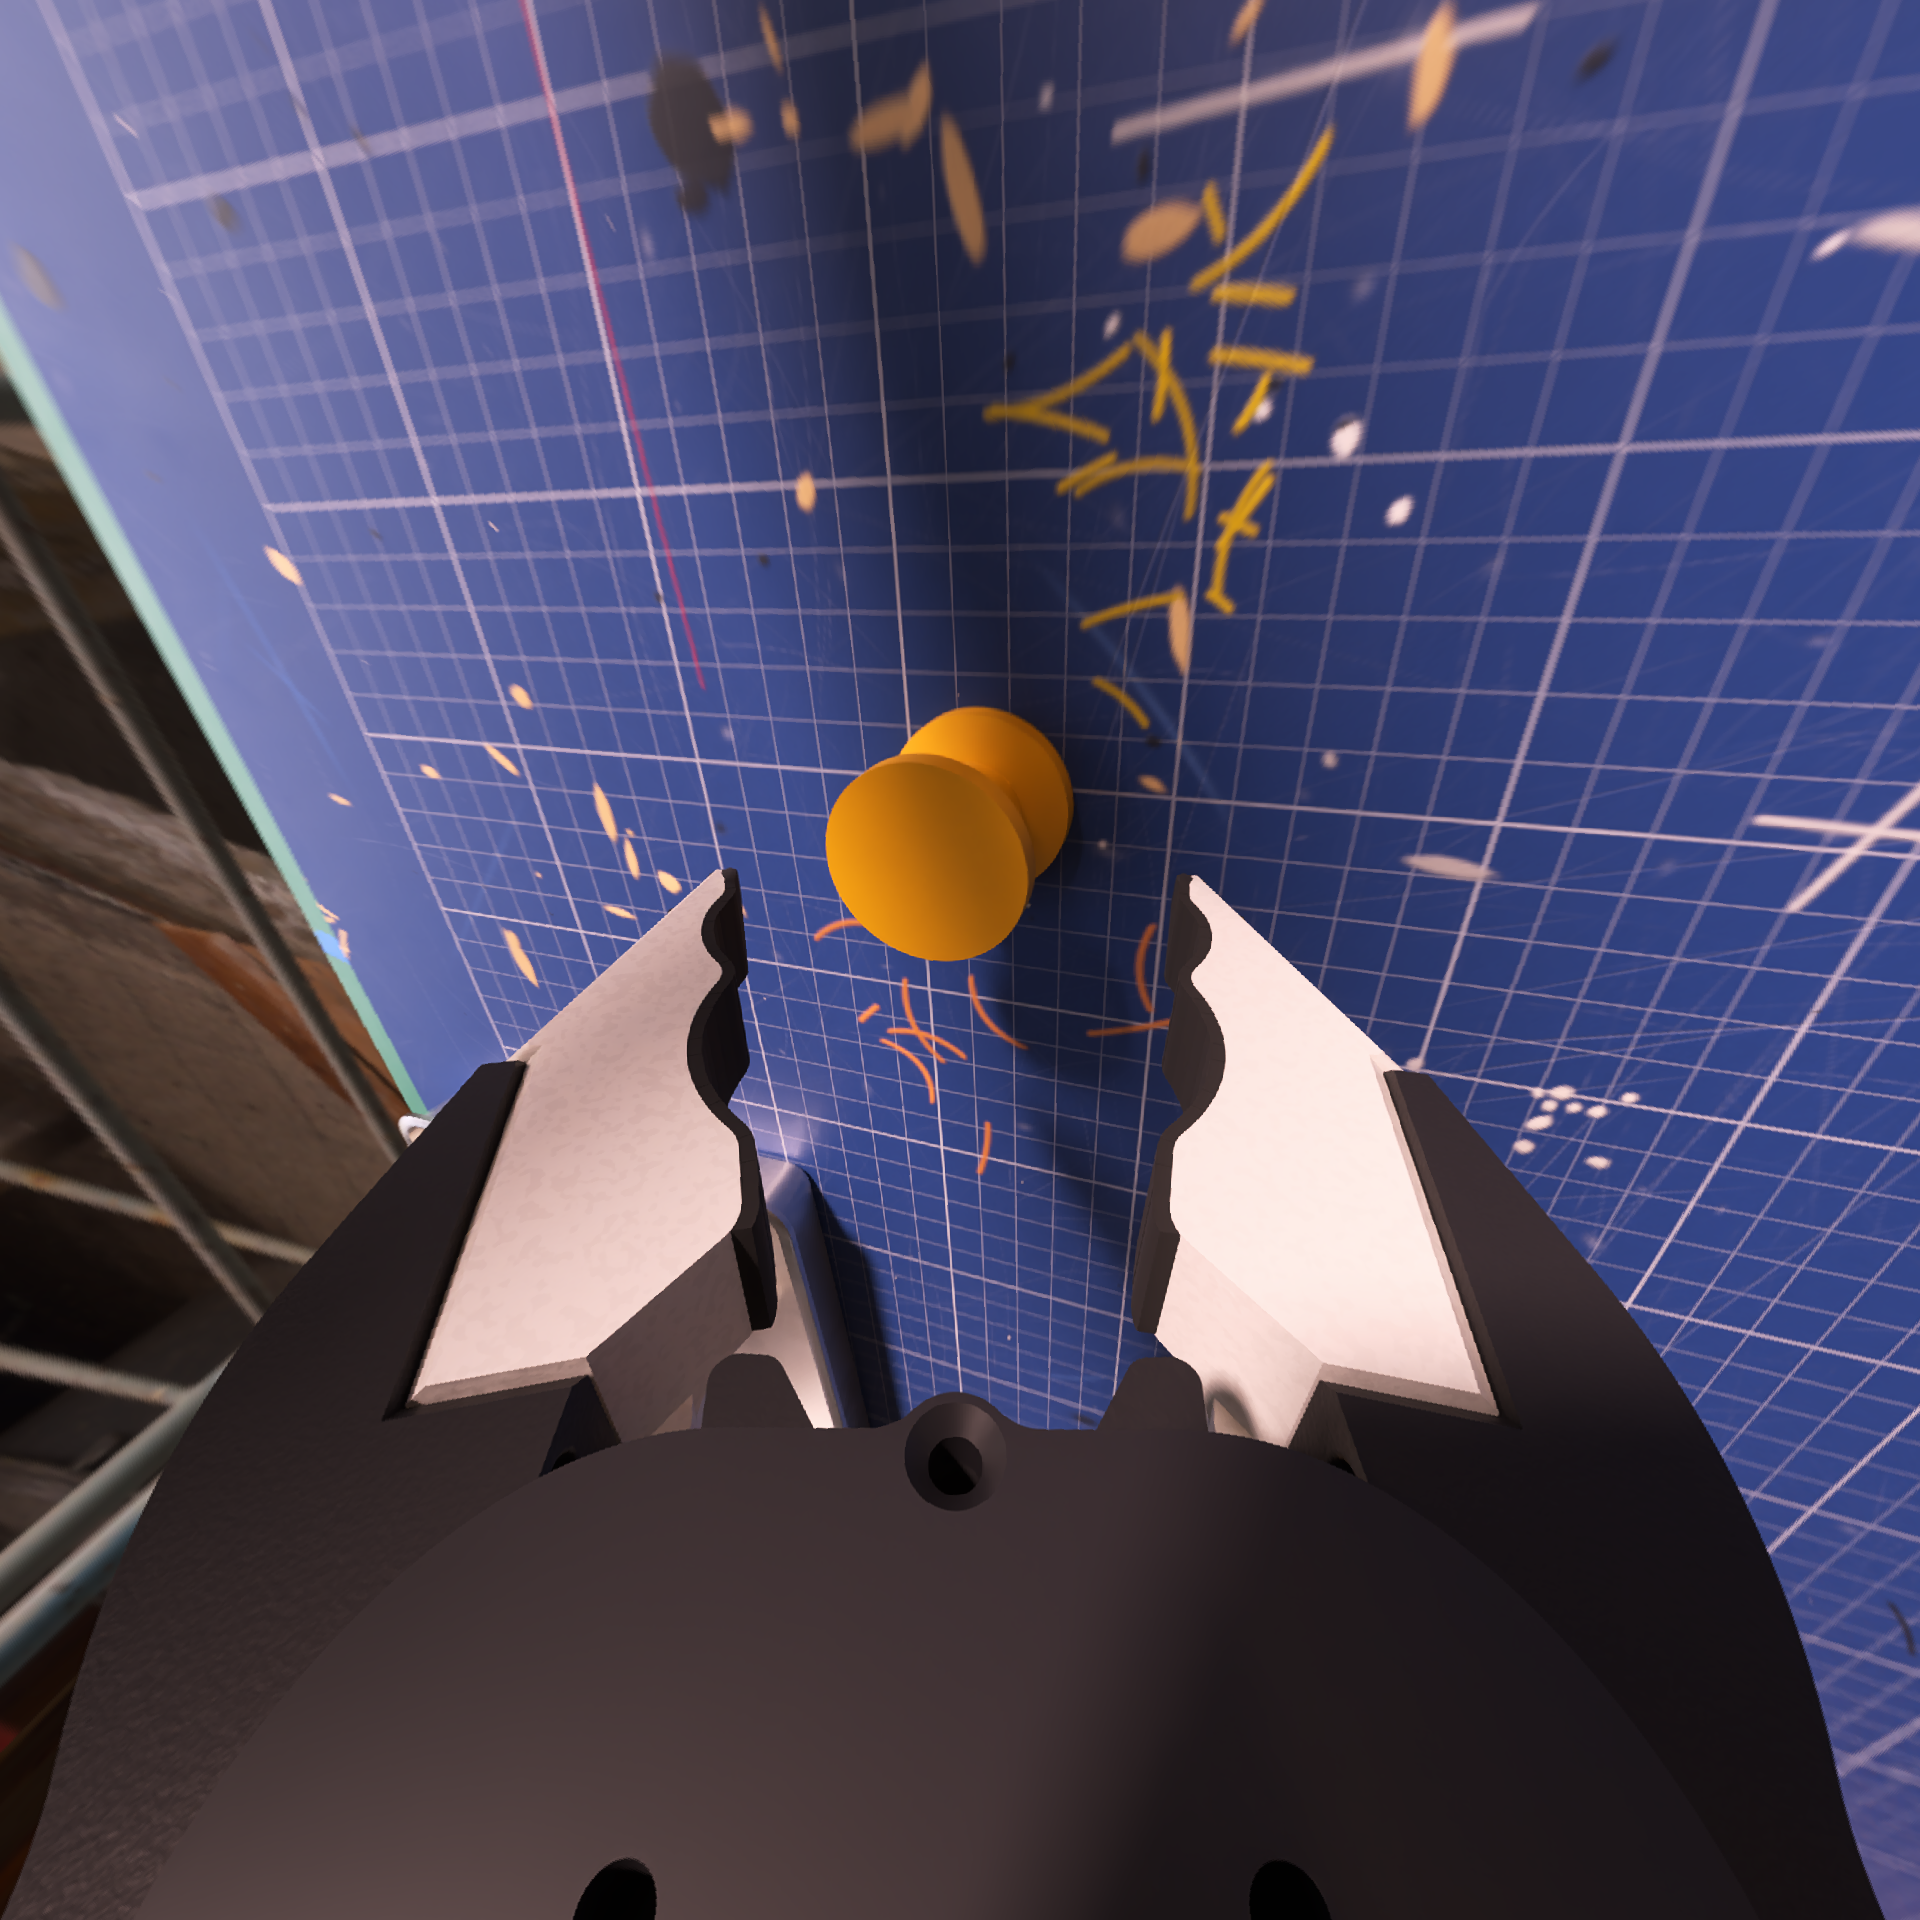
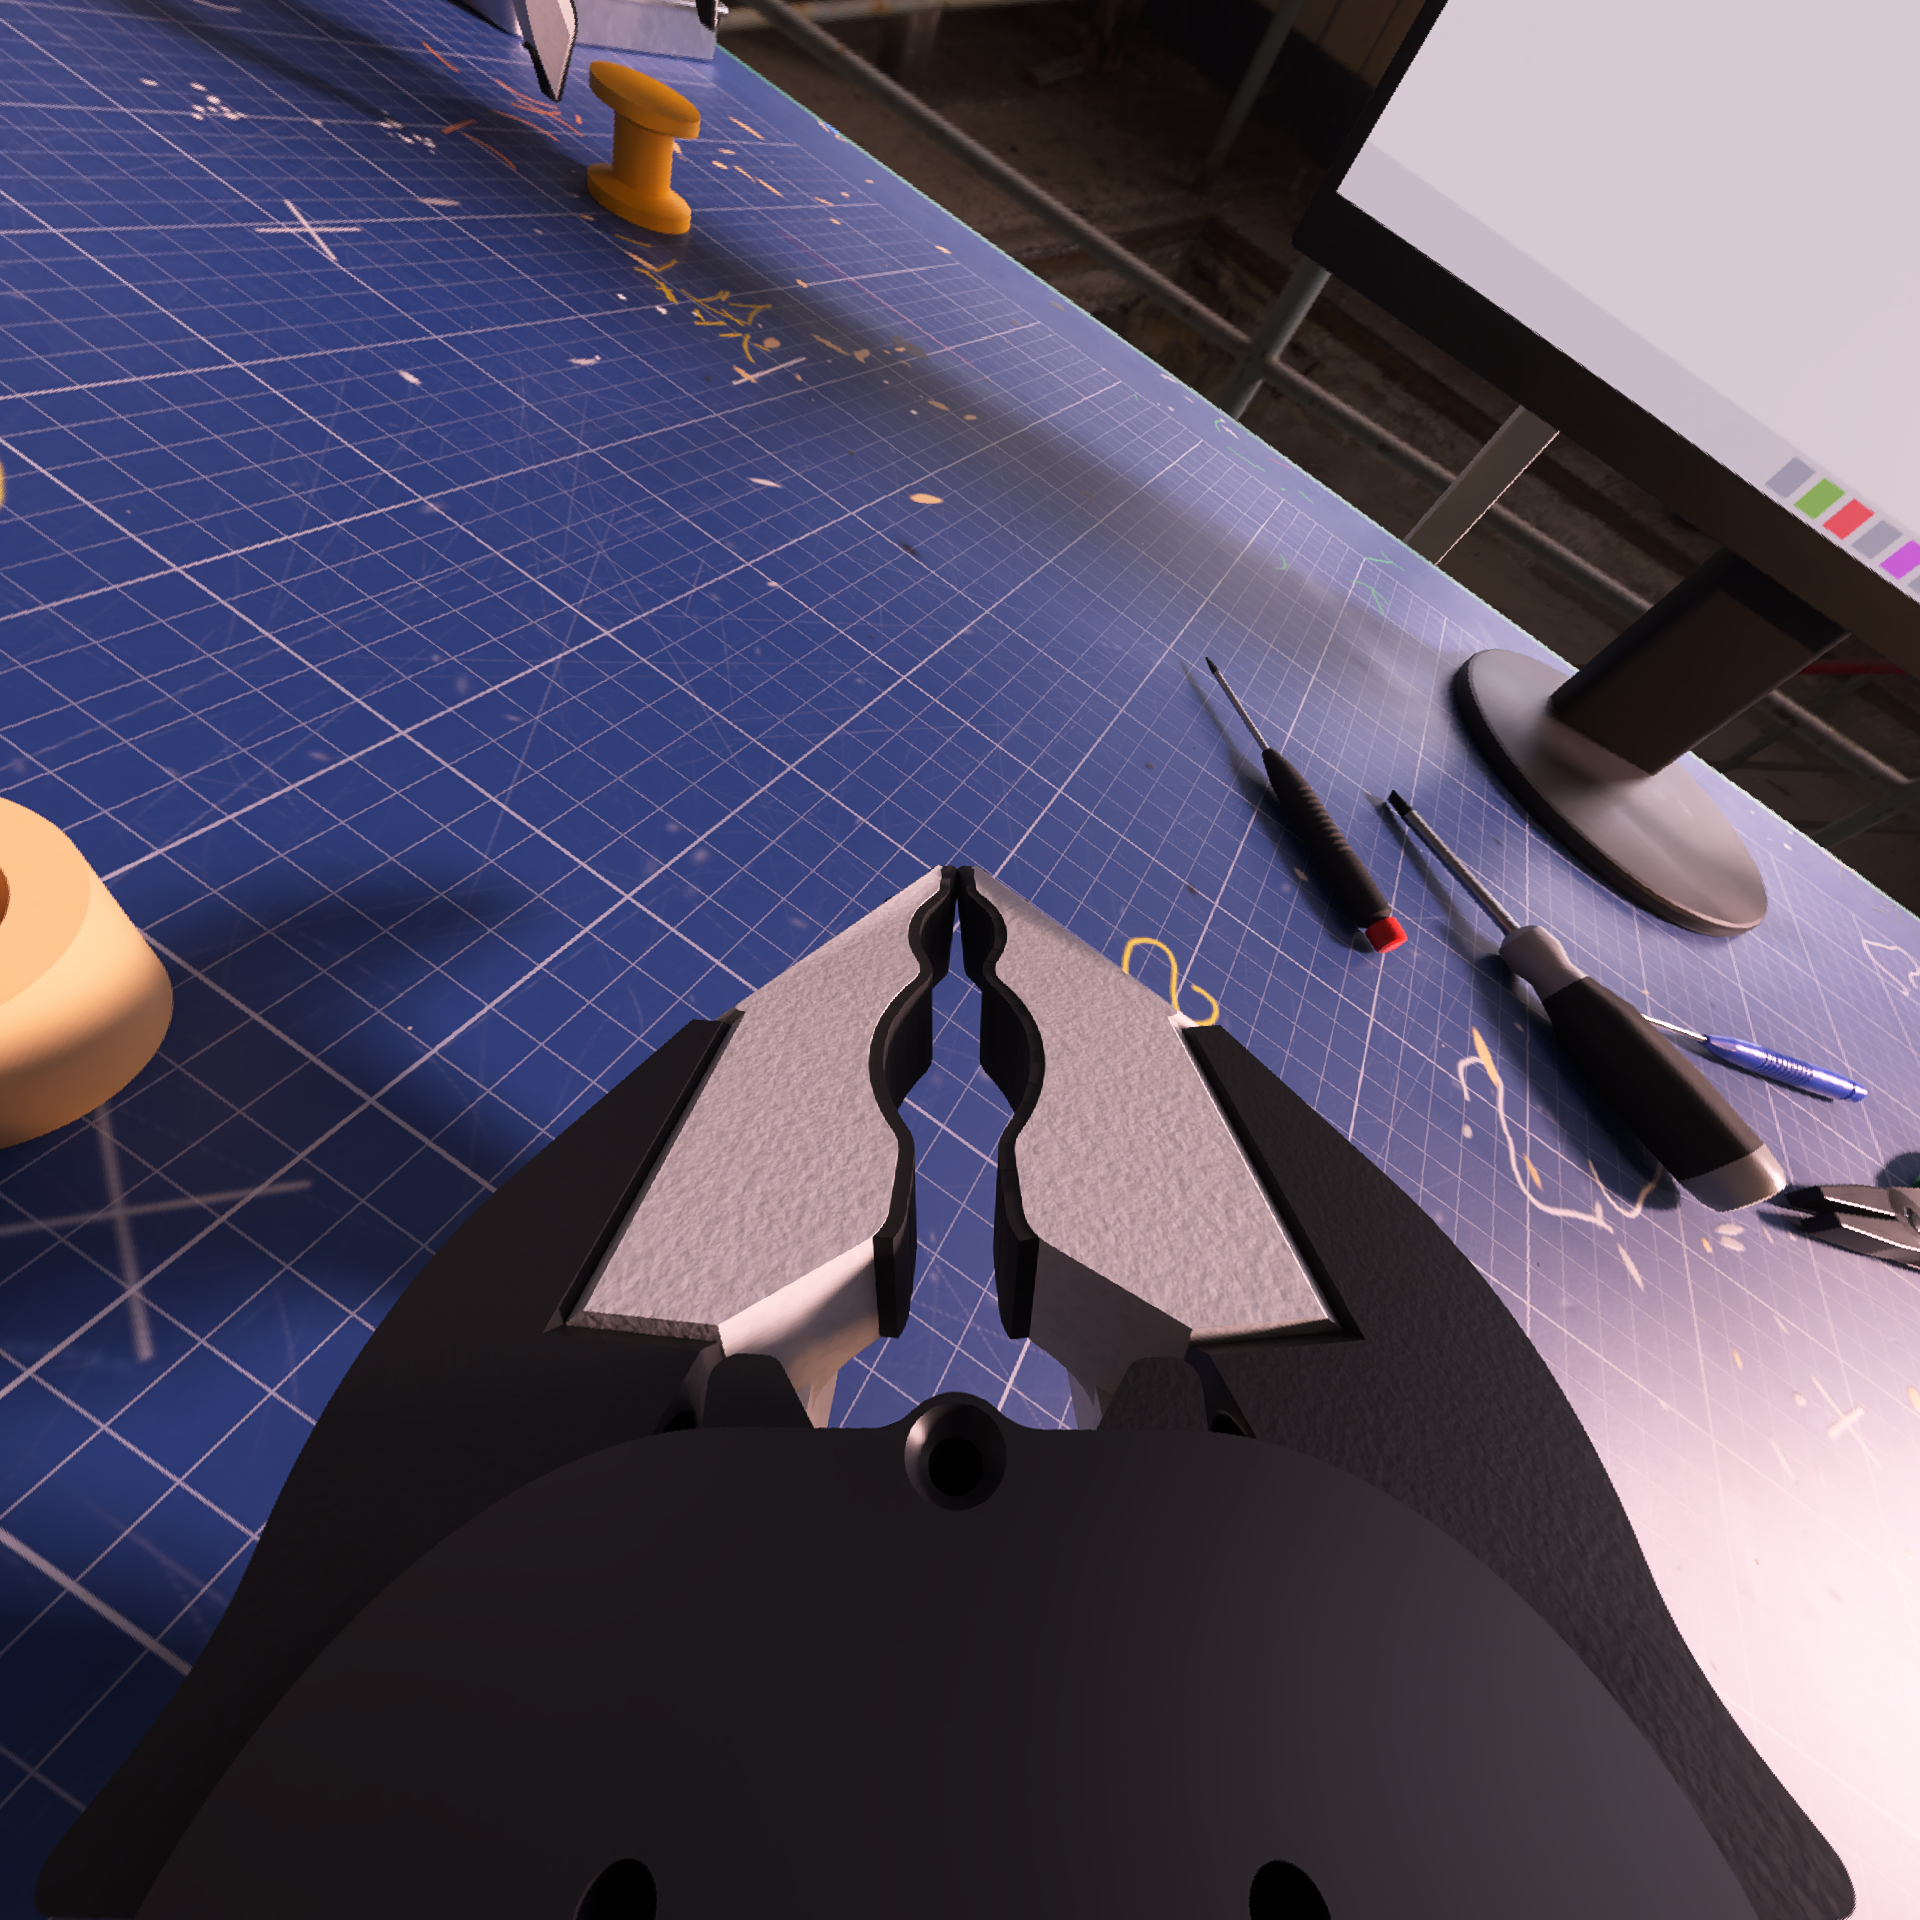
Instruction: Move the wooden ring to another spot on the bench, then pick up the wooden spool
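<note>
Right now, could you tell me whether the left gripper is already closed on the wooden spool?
No, the left gripper is open, and the wooden spool stands untouched just beyond its fingertips.

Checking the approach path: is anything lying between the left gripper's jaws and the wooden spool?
No object: the left wrist view shows only bare blue cutting mat with orange scribbles between the open left gripper and the upright wooden spool.

The left wrist view looks steeply down, close above the upright orange wooden spool [image 1: 948, 831]; the right wrist view, angled lower across the blue gridded tabletop [image 2: 727, 644], shares that spool [image 2: 642, 145] far off.
</note>
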`<move>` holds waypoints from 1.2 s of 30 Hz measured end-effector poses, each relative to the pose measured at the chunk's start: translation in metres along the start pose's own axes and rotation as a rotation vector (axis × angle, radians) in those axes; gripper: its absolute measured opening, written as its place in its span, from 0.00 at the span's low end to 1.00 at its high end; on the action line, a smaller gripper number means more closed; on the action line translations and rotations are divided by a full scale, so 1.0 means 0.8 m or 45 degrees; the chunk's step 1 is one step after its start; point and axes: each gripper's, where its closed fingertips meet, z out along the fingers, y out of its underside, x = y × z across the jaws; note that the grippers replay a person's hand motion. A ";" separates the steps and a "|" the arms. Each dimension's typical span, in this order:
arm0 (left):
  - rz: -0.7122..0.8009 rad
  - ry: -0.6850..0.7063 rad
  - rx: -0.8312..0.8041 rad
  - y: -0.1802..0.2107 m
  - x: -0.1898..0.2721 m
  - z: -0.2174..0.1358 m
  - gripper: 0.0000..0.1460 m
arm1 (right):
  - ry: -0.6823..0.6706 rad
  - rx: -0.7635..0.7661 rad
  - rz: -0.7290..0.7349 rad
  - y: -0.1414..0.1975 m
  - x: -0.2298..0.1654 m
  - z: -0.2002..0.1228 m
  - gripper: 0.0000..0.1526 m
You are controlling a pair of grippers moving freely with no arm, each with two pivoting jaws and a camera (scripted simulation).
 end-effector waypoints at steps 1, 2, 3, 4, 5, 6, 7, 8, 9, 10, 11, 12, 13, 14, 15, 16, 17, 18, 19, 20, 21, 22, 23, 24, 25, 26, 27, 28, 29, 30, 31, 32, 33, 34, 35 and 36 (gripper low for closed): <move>0.002 0.019 -0.048 0.004 -0.001 0.008 0.56 | -0.001 -0.001 -0.002 0.000 0.000 0.000 0.00; 0.007 0.029 -0.094 0.008 -0.003 0.015 0.56 | -0.003 -0.002 -0.005 0.000 -0.001 0.000 0.00; 0.015 0.038 -0.140 0.013 -0.004 0.022 0.56 | -0.003 -0.003 -0.007 0.000 -0.001 0.000 0.00; 0.022 0.048 -0.178 0.016 -0.005 0.028 0.56 | -0.004 -0.003 -0.009 0.000 -0.001 0.000 0.00; 0.028 0.061 -0.210 0.019 -0.005 0.034 0.56 | -0.005 -0.003 -0.009 0.000 -0.001 0.000 0.00; 0.035 0.072 -0.250 0.023 -0.005 0.038 0.56 | -0.006 -0.003 -0.010 0.000 -0.002 0.000 0.00; 0.047 0.077 -0.289 0.027 -0.006 0.042 0.54 | -0.007 -0.002 -0.009 0.000 -0.002 0.000 0.00; 0.055 0.085 -0.302 0.027 -0.005 0.046 0.53 | -0.007 -0.002 -0.009 0.000 -0.002 0.000 0.00; 0.059 0.094 -0.290 0.024 -0.004 0.049 0.50 | -0.008 -0.002 -0.009 0.000 -0.002 0.000 0.00; 0.055 0.116 -0.275 0.021 -0.001 0.052 0.46 | -0.008 -0.003 -0.010 0.000 -0.002 0.000 0.00; 0.055 0.129 -0.267 0.020 0.000 0.052 0.41 | -0.008 -0.003 -0.010 0.000 -0.002 0.000 0.00; 0.056 0.131 -0.260 0.019 -0.001 0.052 0.39 | -0.008 -0.002 -0.010 0.000 -0.002 0.000 0.00; 0.052 0.127 -0.245 0.018 0.000 0.051 0.38 | -0.009 -0.002 -0.009 0.000 -0.002 0.000 0.00; 0.048 0.116 -0.222 0.017 -0.001 0.049 0.37 | -0.009 -0.002 -0.009 0.000 -0.002 0.000 0.00; 0.042 0.106 -0.194 0.016 0.000 0.045 0.36 | -0.009 -0.002 -0.009 0.000 -0.002 0.000 0.00; 0.032 0.104 -0.159 0.015 0.001 0.040 0.36 | -0.010 -0.002 -0.009 0.000 -0.002 0.000 0.00; 0.020 0.094 -0.125 0.014 0.001 0.034 0.36 | -0.010 -0.003 -0.009 0.000 -0.002 0.000 0.00; 0.010 0.071 -0.096 0.014 0.000 0.026 0.36 | -0.010 -0.003 -0.009 0.000 -0.002 0.000 0.00; 0.006 0.054 -0.062 0.013 0.001 0.016 0.36 | -0.010 -0.003 -0.008 0.000 -0.002 0.000 0.00; 0.002 0.041 -0.019 0.011 0.004 0.005 0.36 | -0.010 -0.003 -0.006 0.000 -0.002 0.000 0.00; 0.000 0.026 0.028 0.008 0.007 -0.008 0.36 | -0.010 -0.002 -0.003 0.000 -0.001 0.000 0.00; 0.003 0.013 0.076 0.005 0.012 -0.023 0.36 | -0.010 0.001 0.002 0.000 -0.001 0.000 0.00; 0.010 0.000 0.133 0.000 0.018 -0.039 0.36 | -0.010 0.002 0.006 0.000 -0.001 0.000 0.00; 0.019 -0.015 0.212 -0.007 0.027 -0.056 0.36 | -0.011 0.003 0.010 0.000 0.000 0.000 0.00; 0.022 -0.016 0.298 -0.013 0.040 -0.074 0.36 | -0.011 0.005 0.014 0.000 0.000 0.000 0.00; 0.031 -0.020 0.362 -0.018 0.052 -0.089 0.36 | -0.011 0.006 0.016 -0.001 0.000 0.000 0.00; 0.047 -0.039 0.409 -0.022 0.064 -0.102 0.36 | -0.011 0.007 0.019 -0.001 0.001 0.000 0.00; 0.066 -0.051 0.459 -0.028 0.079 -0.115 0.36 | -0.011 0.007 0.020 -0.001 0.001 0.000 0.00; 0.085 -0.047 0.520 -0.036 0.095 -0.126 0.36 | -0.011 0.007 0.021 -0.001 0.001 0.000 0.00; 0.102 -0.036 0.588 -0.046 0.112 -0.135 0.36 | -0.011 0.007 0.021 -0.001 0.001 0.000 0.00; 0.124 -0.016 0.653 -0.057 0.132 -0.144 0.36 | -0.011 0.008 0.021 -0.001 0.001 0.000 0.00; 0.155 0.002 0.712 -0.070 0.152 -0.151 0.36 | -0.010 0.009 0.022 -0.001 0.001 0.000 0.00; 0.189 0.028 0.776 -0.084 0.172 -0.159 0.36 | -0.010 0.010 0.024 -0.001 0.001 -0.001 0.00; 0.232 0.066 0.846 -0.100 0.195 -0.166 0.36 | -0.011 0.012 0.027 -0.001 0.001 -0.001 0.00; 0.279 0.099 0.912 -0.116 0.216 -0.173 0.36 | -0.011 0.014 0.030 -0.001 0.002 -0.001 0.00; 0.324 0.143 0.985 -0.134 0.237 -0.180 0.36 | -0.011 0.015 0.032 -0.001 0.002 -0.001 0.00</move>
